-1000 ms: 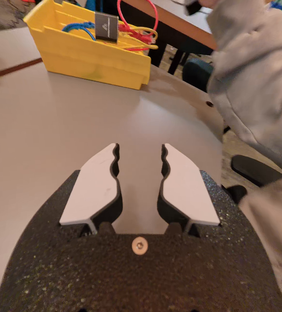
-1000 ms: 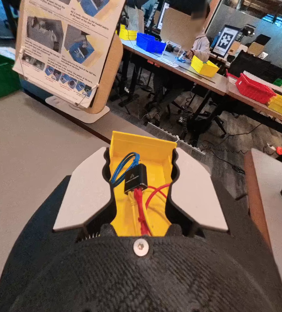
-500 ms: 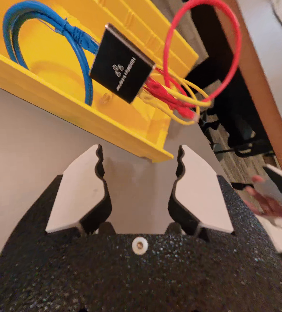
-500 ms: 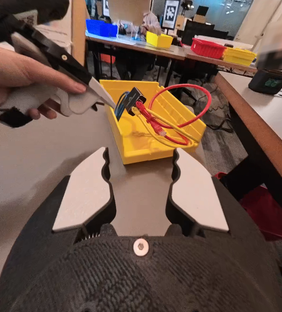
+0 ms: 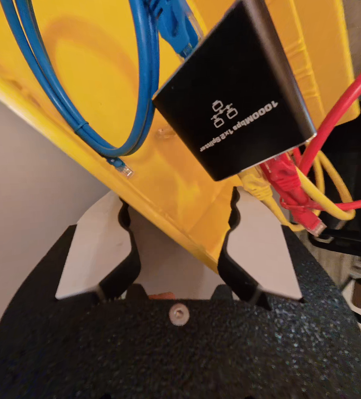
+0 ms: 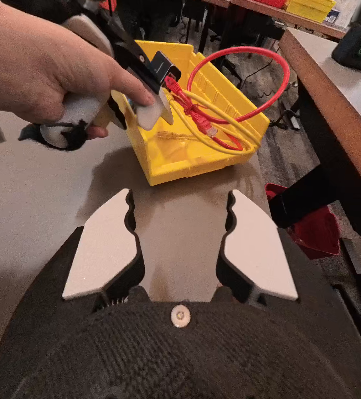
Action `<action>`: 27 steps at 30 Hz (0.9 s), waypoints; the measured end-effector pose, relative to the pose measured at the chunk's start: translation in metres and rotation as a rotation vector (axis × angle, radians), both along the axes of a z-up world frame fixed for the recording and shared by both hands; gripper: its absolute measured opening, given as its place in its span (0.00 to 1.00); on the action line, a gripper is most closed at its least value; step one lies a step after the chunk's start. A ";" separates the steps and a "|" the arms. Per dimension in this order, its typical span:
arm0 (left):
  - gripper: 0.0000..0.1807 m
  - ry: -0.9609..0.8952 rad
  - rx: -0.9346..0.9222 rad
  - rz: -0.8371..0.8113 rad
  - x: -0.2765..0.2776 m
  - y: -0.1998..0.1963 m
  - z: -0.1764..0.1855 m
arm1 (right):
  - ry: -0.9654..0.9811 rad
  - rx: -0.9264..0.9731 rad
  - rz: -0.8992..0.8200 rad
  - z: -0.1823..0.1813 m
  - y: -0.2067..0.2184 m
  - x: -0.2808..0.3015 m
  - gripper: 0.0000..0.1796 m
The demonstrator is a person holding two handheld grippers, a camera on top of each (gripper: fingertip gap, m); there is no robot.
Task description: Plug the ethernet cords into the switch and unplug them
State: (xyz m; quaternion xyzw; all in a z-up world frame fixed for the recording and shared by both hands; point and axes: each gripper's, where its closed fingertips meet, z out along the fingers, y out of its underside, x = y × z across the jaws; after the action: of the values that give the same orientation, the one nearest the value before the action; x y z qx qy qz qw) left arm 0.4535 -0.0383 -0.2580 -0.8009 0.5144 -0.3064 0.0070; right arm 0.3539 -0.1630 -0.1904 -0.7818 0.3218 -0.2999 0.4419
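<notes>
The switch (image 5: 229, 103) sits at one o'clock above the gaping left claw (image 5: 178, 198), blue cord (image 5: 147, 75) visible only here; the right claw (image 6: 179, 199), also gaping, frames bare tabletop (image 6: 34, 194).

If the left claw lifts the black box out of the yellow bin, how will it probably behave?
The black box looks rigid, with smooth, glossy faces, so it may slip between the open left claw. The blue cable, red cable and yellow cable appear plugged in, so they would likely drag along, floppy, and could snag on the yellow bin.
</notes>
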 end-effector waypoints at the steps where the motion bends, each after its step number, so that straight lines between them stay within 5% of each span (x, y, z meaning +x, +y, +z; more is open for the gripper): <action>1: 0.51 0.017 0.036 -0.006 0.000 0.000 -0.002 | 0.002 -0.013 -0.005 -0.001 0.002 -0.001 0.46; 6: 0.40 0.079 0.294 -0.097 -0.003 0.021 -0.019 | -0.022 -0.042 0.004 0.002 0.009 -0.004 0.46; 10: 0.12 0.078 0.460 -0.168 -0.015 0.075 -0.025 | -0.037 -0.052 0.006 0.003 0.009 -0.005 0.44; 18: 0.08 0.098 0.414 -0.486 -0.096 0.154 -0.027 | -0.014 0.018 0.111 0.008 0.025 -0.018 0.35; 27: 0.06 0.144 0.380 -0.635 -0.322 0.253 -0.027 | -0.009 0.153 0.366 0.029 0.121 -0.076 0.40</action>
State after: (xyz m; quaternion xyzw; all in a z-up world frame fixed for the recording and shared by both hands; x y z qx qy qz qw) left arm 0.1311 0.2150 -0.2851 -0.6056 0.7838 -0.1356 0.0238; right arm 0.2777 -0.0423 -0.1613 -0.7900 0.1942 -0.1927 0.5486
